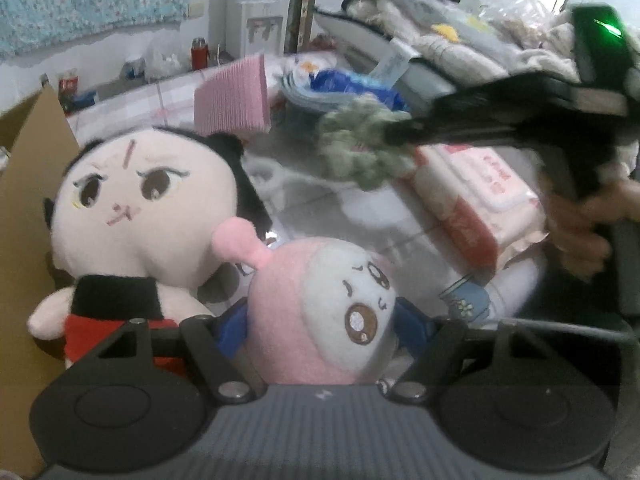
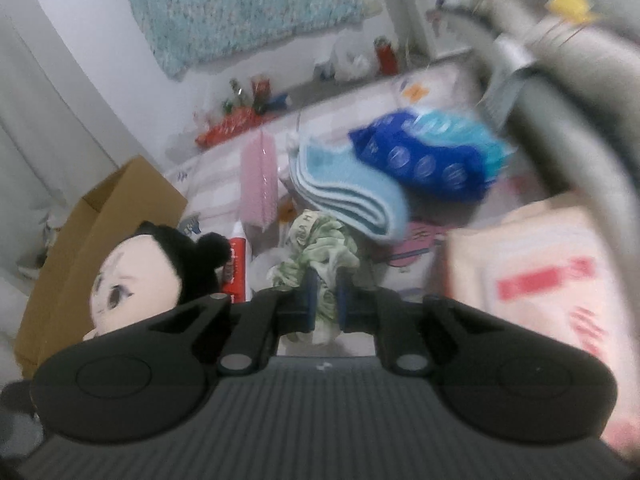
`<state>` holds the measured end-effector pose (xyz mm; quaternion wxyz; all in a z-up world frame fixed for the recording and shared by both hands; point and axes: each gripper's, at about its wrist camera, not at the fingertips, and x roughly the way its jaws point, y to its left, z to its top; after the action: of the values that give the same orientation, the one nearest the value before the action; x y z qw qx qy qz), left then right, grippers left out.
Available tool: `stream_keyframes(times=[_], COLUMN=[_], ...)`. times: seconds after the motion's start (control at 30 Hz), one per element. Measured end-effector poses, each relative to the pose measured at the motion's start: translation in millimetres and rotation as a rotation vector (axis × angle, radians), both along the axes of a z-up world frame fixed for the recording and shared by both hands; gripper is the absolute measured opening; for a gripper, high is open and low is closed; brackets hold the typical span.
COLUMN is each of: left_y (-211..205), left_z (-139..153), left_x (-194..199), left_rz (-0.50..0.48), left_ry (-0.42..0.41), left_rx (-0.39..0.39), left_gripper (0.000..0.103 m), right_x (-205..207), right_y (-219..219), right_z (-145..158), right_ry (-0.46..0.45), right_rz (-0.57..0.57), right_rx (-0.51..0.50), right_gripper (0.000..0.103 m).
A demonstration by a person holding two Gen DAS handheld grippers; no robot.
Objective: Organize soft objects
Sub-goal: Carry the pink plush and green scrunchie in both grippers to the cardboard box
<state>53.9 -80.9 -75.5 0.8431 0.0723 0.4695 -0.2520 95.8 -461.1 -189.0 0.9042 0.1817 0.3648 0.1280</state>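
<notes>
In the left wrist view, the left tongs point(image 1: 320, 332) stand wide at the bottom centre with the pink round plush point(image 1: 316, 320) between the blue pads; the pads sit against its sides, though whether they press is unclear. The plush's face turns to the right of the frame and its pink knob points to the upper left. A black-haired doll point(image 1: 144, 216) sits upright just left of it, touching it. At upper right, a hand point(image 1: 580, 232) holds the right tongs point(image 1: 390, 134), closed on a green scrunchie point(image 1: 356, 152) lifted above the worktop point(image 1: 320, 216). In the right wrist view, the right tongs point(image 2: 326, 300) are nearly shut at centre, pinching the green scrunchie, which bunches above and ahead of the pads; its blurred shape shows no clear long axis.
</notes>
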Motion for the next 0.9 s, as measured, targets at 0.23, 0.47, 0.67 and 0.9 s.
stream_keyframes(times=[0.23, 0.47, 0.67, 0.9], left_y=[9.5, 41.2, 101.5, 177.6], left_z=[39.3, 96.0, 145.3, 168.5], left_x=[-30.9, -66.9, -82.1, -65.3], left_rz=[0.006, 0.053, 0.201, 0.448], left_ry=[-0.095, -0.214, -0.301, -0.344], left_rx=[-0.056, -0.131, -0.225, -0.248], left_gripper=[0.076, 0.076, 0.076, 0.076], right_x=[-73.7, -114.7, -113.3, -69.3], right_y=[-21.0, -9.2, 31.1, 116.8], right_z=[46.8, 101.8, 145.1, 182.3], right_ry=[-0.101, -0.231, -0.326, -0.335], right_rz=[-0.058, -0.012, 0.131, 0.334], right_rx=[0.019, 0.061, 0.114, 0.145], right_gripper=[0.008, 0.008, 0.008, 0.008])
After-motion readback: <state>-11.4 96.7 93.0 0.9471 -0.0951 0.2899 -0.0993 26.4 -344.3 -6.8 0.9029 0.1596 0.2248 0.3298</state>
